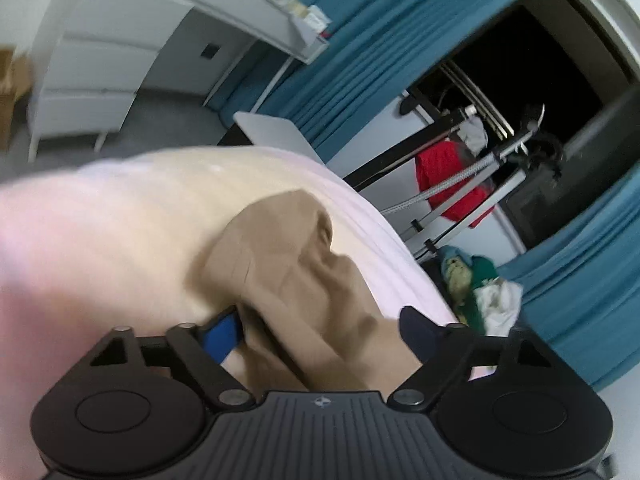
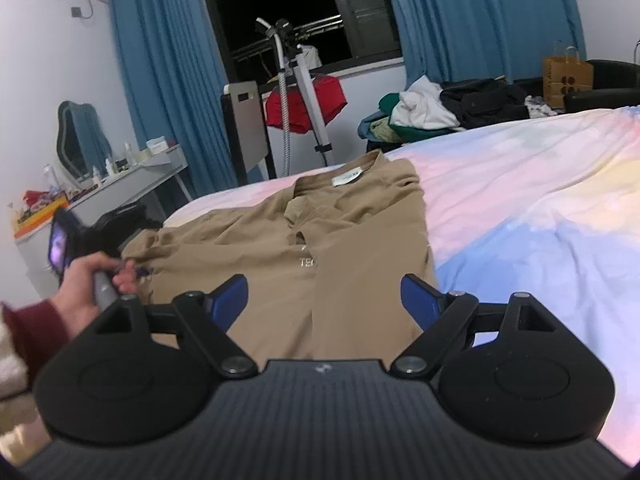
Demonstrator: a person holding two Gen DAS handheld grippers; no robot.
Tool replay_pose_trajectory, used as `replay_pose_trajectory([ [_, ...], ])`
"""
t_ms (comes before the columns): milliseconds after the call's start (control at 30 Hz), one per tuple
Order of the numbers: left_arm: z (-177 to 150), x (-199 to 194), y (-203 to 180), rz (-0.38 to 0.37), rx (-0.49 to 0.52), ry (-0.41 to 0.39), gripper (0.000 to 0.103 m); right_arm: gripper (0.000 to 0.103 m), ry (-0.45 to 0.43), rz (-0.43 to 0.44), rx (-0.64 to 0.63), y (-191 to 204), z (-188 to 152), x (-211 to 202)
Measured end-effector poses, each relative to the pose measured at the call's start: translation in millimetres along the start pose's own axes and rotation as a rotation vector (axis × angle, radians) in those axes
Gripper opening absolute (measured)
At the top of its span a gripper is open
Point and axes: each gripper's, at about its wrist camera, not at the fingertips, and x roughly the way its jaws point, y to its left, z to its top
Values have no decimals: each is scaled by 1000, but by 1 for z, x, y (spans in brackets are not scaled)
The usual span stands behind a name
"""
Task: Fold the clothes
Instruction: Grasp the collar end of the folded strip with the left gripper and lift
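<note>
**Tan shirt spread on the bed, both grippers over it**

Tan cloth fills the middle of my left wrist view: the shirt [image 1: 304, 264] lies rumpled on the pastel bed sheet [image 1: 132, 216], and the picture is tilted and blurred. My left gripper [image 1: 320, 332] has its jaws apart with a bunched fold of the shirt between them; the blue pad [image 1: 222, 338] on one side sits right at the fabric's edge, but through the blur I cannot tell whether it presses. Past the bed I see blue curtains [image 1: 360, 40] and a red garment [image 1: 448, 180] hanging on a rack.

From my right wrist view the shirt [image 2: 320, 232] lies fairly flat, collar and white label pointing away from me. My right gripper [image 2: 324, 300] hovers above the near part with jaws wide and nothing gripped. At the shirt's left edge a hand [image 2: 92, 284] in a dark red sleeve [image 2: 36, 336] grasps the other gripper's handle. A heap of clothes [image 2: 440, 112] sits beyond the bed.
</note>
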Motion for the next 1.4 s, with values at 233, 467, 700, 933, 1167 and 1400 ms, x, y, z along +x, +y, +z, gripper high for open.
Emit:
replay_pose_trajectory([
  [233,-4,2,-58,72,315,-69,12,85,14,-22,51,-12,3,9],
  [467,-43,-32,-167,71,677,-141,10,85,-39,-73,87,-21,15,-18],
  [700,-134,-44,-274,-31,961,-109,10,85,-59,-143,177,-54,24,-41],
  [933,-233,-3,-313,-40,1067,1,11,85,-34,-198,255,-90,22,-32],
  [1167,-259,19,-290,-52,1058,44,31,85,-4,-164,314,-102,20,-19],
  [1400,-237,-27,-269,-153,1015,117,69,85,7,-143,318,-101,18,-15],
])
